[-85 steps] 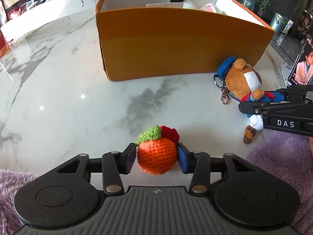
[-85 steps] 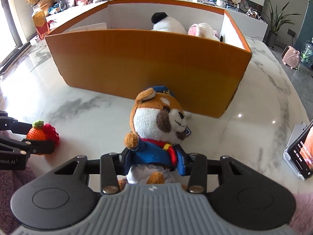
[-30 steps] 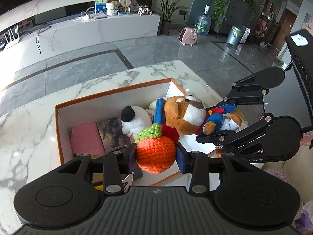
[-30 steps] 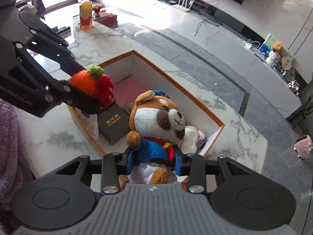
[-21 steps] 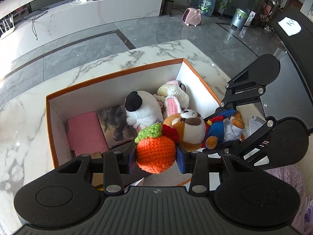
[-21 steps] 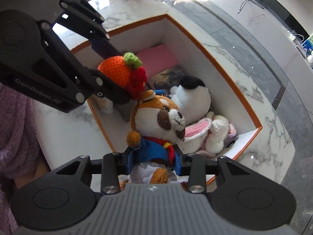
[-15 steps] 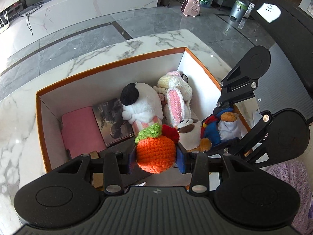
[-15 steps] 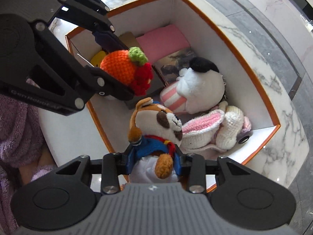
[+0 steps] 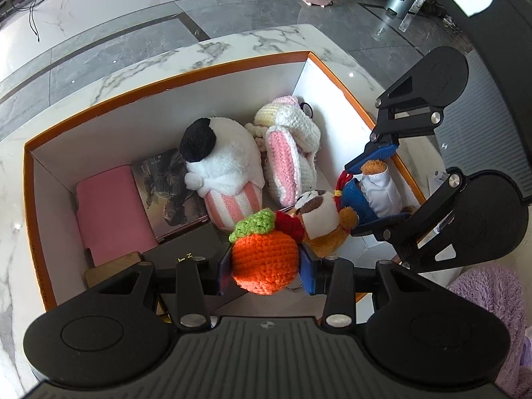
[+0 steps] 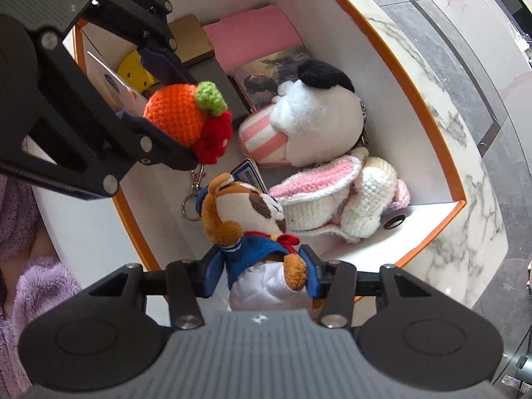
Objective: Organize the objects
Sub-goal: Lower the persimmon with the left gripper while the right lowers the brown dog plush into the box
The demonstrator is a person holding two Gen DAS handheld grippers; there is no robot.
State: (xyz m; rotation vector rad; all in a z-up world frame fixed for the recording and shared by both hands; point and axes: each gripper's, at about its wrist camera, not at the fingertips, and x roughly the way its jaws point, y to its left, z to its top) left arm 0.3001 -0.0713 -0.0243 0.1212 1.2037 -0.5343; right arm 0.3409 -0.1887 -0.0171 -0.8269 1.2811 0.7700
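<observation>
My left gripper (image 9: 265,267) is shut on an orange crocheted fruit (image 9: 264,259) with a green and red top, held above the near side of the open orange box (image 9: 166,81). It also shows in the right wrist view (image 10: 178,116). My right gripper (image 10: 262,274) is shut on a brown plush dog (image 10: 246,219) in a blue sailor jacket. The dog tips head-down into the box, its head beside the crocheted rabbit (image 10: 335,196). In the left wrist view the dog (image 9: 327,222) hangs just right of the fruit.
Inside the box lie a white plush with a black ear (image 9: 222,166), a pink pad (image 9: 109,212), a dark picture book (image 9: 166,193) and dark and tan small boxes (image 10: 196,45). The box stands on a marble table (image 9: 83,99). Purple fleece sleeves (image 9: 488,299) are at the edges.
Both grippers have moved over the box and lower toward it. The dog has tipped forward, head down into the box. Both toys stay gripped.
</observation>
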